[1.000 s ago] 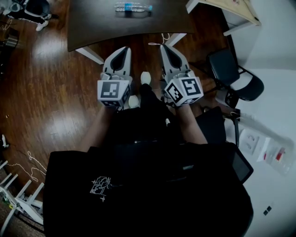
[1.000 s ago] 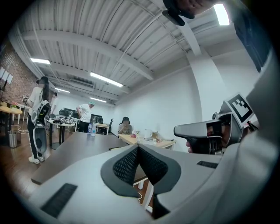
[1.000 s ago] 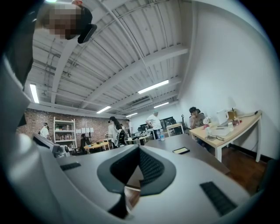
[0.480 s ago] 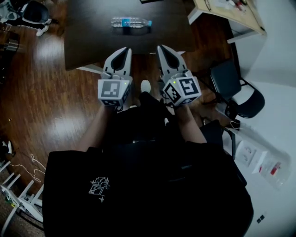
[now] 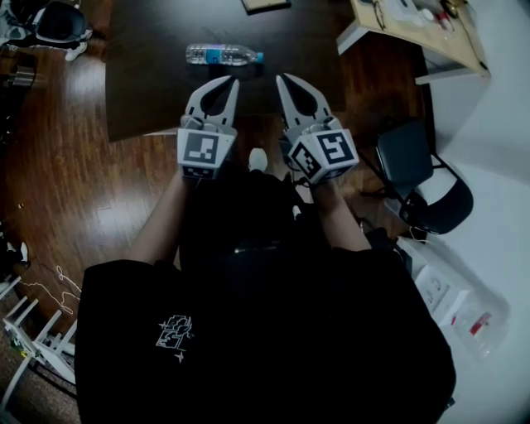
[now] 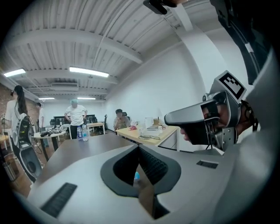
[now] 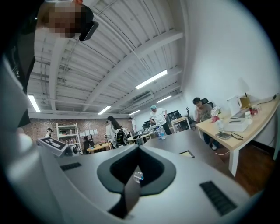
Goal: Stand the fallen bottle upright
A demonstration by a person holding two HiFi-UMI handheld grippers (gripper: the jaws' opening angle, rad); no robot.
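Note:
A clear plastic bottle (image 5: 224,55) with a blue label and blue cap lies on its side on the dark table (image 5: 149,91), cap to the right. My left gripper (image 5: 234,80) is shut and empty, with its tip just short of the bottle, over the table's near edge. The right gripper (image 5: 279,77) is shut and empty too, a little right of the bottle's cap end. In the left gripper view the shut jaws (image 6: 138,148) frame the blue cap (image 6: 137,176). In the right gripper view the shut jaws (image 7: 139,148) frame one end of the bottle (image 7: 138,176).
A flat pad (image 5: 265,4) lies farther back on the table. A light wooden desk (image 5: 414,25) stands at the right, a black chair (image 5: 422,170) beside me. Two upright bottles (image 6: 82,133) stand at the table's far end. Several people (image 6: 75,114) are at the back.
Both grippers have moved forward together to the table's near edge. The bottle and table now sit closer in the head view. Both jaws stayed shut.

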